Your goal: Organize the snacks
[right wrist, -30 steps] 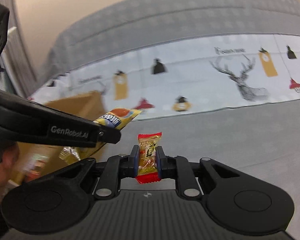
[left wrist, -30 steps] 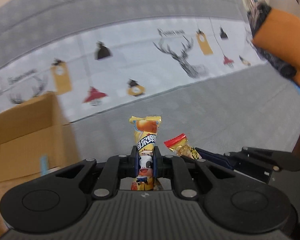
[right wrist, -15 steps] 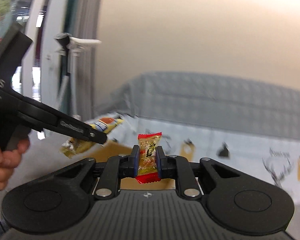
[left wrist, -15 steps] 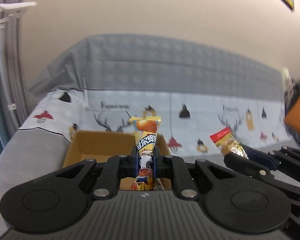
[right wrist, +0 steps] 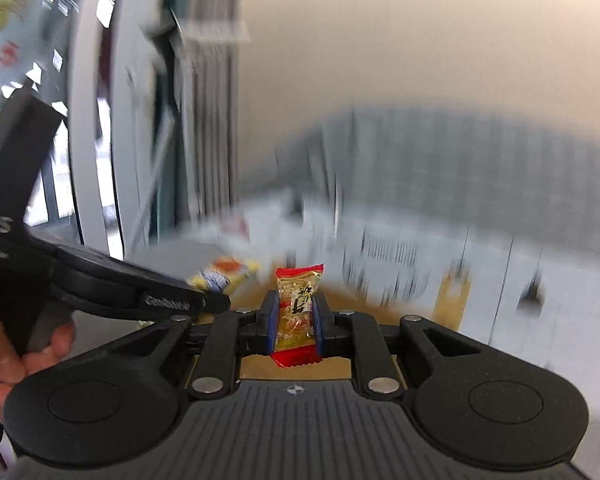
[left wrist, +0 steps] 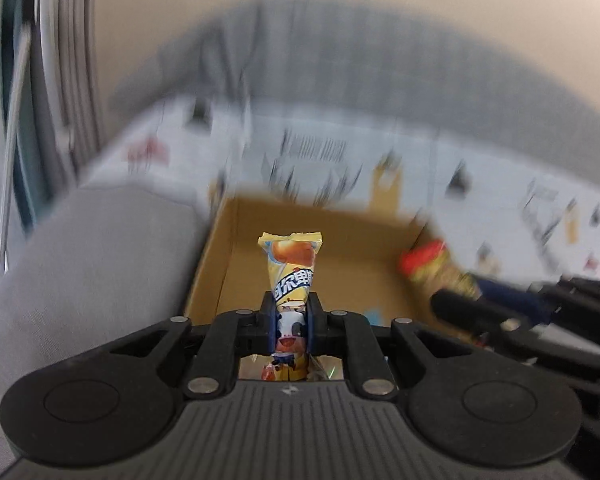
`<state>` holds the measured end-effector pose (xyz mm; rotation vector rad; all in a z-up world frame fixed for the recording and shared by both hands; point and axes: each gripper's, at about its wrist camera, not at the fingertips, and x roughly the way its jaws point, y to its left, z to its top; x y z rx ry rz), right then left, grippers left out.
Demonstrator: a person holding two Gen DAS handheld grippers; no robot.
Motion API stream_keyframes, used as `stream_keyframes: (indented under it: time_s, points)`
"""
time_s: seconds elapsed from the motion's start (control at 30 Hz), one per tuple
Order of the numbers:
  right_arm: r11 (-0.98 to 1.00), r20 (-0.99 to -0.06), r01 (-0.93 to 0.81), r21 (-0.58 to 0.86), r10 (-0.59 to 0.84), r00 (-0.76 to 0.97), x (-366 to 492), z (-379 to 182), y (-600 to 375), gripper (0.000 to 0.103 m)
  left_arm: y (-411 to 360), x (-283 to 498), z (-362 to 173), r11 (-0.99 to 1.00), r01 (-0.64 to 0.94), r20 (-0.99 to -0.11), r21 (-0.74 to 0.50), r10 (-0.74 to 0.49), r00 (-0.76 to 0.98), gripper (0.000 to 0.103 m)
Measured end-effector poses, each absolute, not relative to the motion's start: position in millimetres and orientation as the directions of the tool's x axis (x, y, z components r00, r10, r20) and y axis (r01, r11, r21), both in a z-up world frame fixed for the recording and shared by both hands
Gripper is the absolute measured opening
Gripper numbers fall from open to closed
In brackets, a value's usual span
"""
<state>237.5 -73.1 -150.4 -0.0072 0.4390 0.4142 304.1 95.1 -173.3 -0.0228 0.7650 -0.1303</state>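
Note:
My left gripper [left wrist: 292, 322] is shut on a yellow cone-shaped snack packet [left wrist: 293, 270] with a cartoon cow, held upright over the open cardboard box [left wrist: 228, 240]. My right gripper [right wrist: 296, 322] is shut on a red-and-clear snack bar packet [right wrist: 298, 300], also above the box [right wrist: 448, 304]. In the left wrist view the right gripper [left wrist: 456, 300] and its red-and-gold packet [left wrist: 432, 264] hang blurred over the box's right side. In the right wrist view the left gripper [right wrist: 204, 304] and the yellow packet [right wrist: 224, 272] show at the left.
The box sits on a grey bed cover [left wrist: 80, 280] beside a white printed sheet [left wrist: 500, 184] with deer and tags. A grey headboard [left wrist: 340, 60] and beige wall lie behind. A window frame and curtain [right wrist: 140, 100] stand at the left.
Both grippers have swung left and tilted down over the box, which now looks closer and larger. Each still grips its packet. The background is motion-blurred.

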Motion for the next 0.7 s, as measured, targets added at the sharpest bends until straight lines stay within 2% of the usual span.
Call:
stream_keyframes:
  time_s: [0.07, 0.1, 0.13, 0.17, 0.2, 0.23, 0.27, 0.37, 0.43, 0.47, 0.53, 0.63, 0.7]
  points:
    - [0.935, -0.561, -0.321, 0.151, 0.348, 0.751, 266.9, -179.3, -69.5, 0.038, 101.6, 317.7, -195.4, 0.992, 0.06, -0.773, -0.11, -0.123, 0.622, 0.037]
    - [0.941, -0.596, -0.279, 0.189, 0.336, 0.729, 273.8, -190.5, -72.8, 0.04, 106.0, 317.5, -199.6, 0.99, 0.041, -0.785, -0.136, -0.133, 0.606, 0.051]
    - [0.941, -0.608, -0.25, 0.226, 0.337, 0.719, 276.0, -197.2, -76.3, 0.041, 110.1, 315.5, -200.2, 0.987, 0.041, -0.784, -0.157, -0.149, 0.603, 0.062]
    - [0.941, -0.613, -0.22, 0.256, 0.334, 0.715, 274.4, -200.7, -82.2, 0.043, 111.8, 310.2, -196.3, 0.987, 0.05, -0.775, -0.155, -0.153, 0.614, 0.068]
    - [0.944, -0.616, -0.197, 0.266, 0.324, 0.718, 270.0, -201.5, -87.5, 0.046, 112.2, 304.4, -191.1, 0.989, 0.052, -0.763, -0.141, -0.142, 0.631, 0.083]
    - [0.95, -0.621, -0.176, 0.258, 0.302, 0.723, 267.1, -199.5, -89.3, 0.056, 111.3, 295.7, -182.2, 0.992, 0.05, -0.75, -0.118, -0.122, 0.65, 0.094]
    - [0.96, -0.634, -0.14, 0.242, 0.266, 0.726, 261.9, -196.1, -92.0, 0.064, 109.4, 286.7, -172.4, 0.993, 0.052, -0.748, -0.11, -0.117, 0.653, 0.096]
    - [0.974, -0.668, -0.049, 0.222, 0.189, 0.72, 236.2, -179.5, -99.2, 0.067, 104.8, 256.6, -135.5, 0.984, 0.083, -0.733, -0.157, -0.173, 0.658, 0.103]
    - [0.975, -0.673, -0.022, 0.219, 0.167, 0.721, 213.2, -159.4, -100.9, 0.081, 96.6, 231.5, -106.9, 0.979, 0.114, -0.722, -0.168, -0.201, 0.662, 0.103]
    - [0.976, -0.671, -0.008, 0.217, 0.155, 0.725, 201.3, -148.4, -103.1, 0.086, 89.0, 217.2, -92.2, 0.98, 0.13, -0.72, -0.151, -0.2, 0.664, 0.103]
    - [0.977, -0.655, 0.017, 0.214, 0.13, 0.745, 174.4, -123.3, -107.0, 0.101, 69.6, 189.2, -67.1, 0.983, 0.158, -0.705, -0.093, -0.177, 0.687, 0.103]
    - [0.973, -0.644, 0.047, 0.224, 0.112, 0.757, 128.6, -84.4, -114.3, 0.103, 38.6, 141.2, -37.7, 0.988, 0.152, -0.684, 0.027, -0.092, 0.723, 0.103]
    - [0.975, -0.647, 0.046, 0.217, 0.108, 0.754, 102.5, -63.4, -118.5, 0.103, 24.8, 112.1, -23.4, 0.988, 0.148, -0.683, 0.045, -0.078, 0.726, 0.103]
